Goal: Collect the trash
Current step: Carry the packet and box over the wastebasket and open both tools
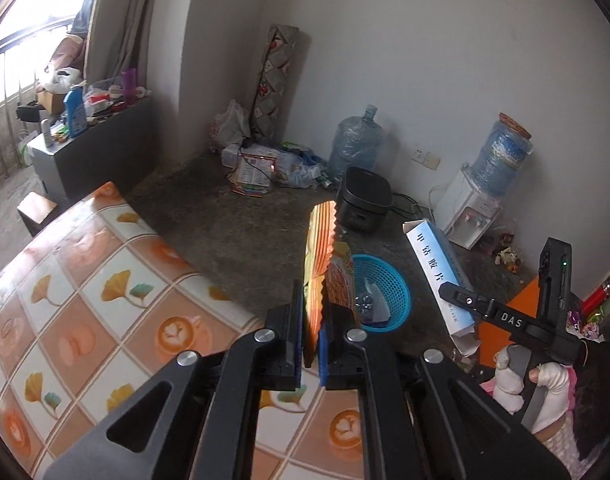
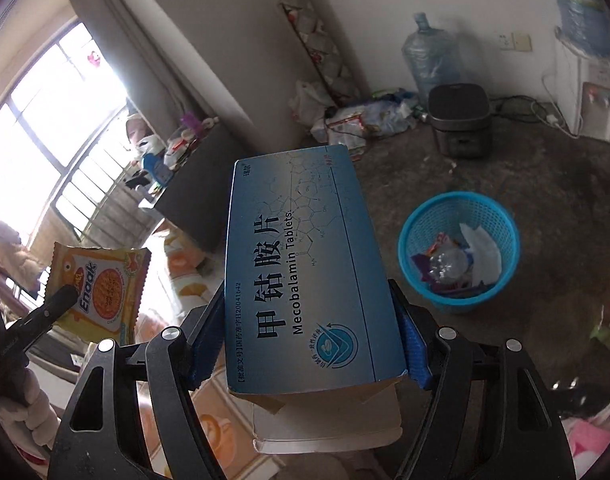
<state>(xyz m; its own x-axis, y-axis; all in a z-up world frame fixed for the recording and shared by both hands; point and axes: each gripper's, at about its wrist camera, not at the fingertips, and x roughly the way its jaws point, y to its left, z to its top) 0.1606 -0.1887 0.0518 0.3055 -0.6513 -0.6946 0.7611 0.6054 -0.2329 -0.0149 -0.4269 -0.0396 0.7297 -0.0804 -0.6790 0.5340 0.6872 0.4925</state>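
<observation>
Step in hand: carrying trash to basket, both loads lifted over bed.

Left gripper [image 1: 311, 332]: pinching snack packet [image 1: 319, 264] edge-on; blue basket [image 1: 379, 292] on floor just ahead, slightly right.

Right gripper [image 2: 309, 340]: clamped on pill box [image 2: 305, 268], open flap toward camera; basket [image 2: 459, 250] ahead-right, below, part full.

Next, likely: swing over rim, spread, drop.

Beyond basket: black cooker [image 2: 459, 124], water jug [image 2: 429, 60]. Path looks free.

Left gripper [image 1: 313, 320]: black linkage arms, silver screws, blue pads.
Right gripper [image 2: 309, 344]: same build — "DAS" lettering.
Hand [image 1: 545, 380]: white glove.
</observation>
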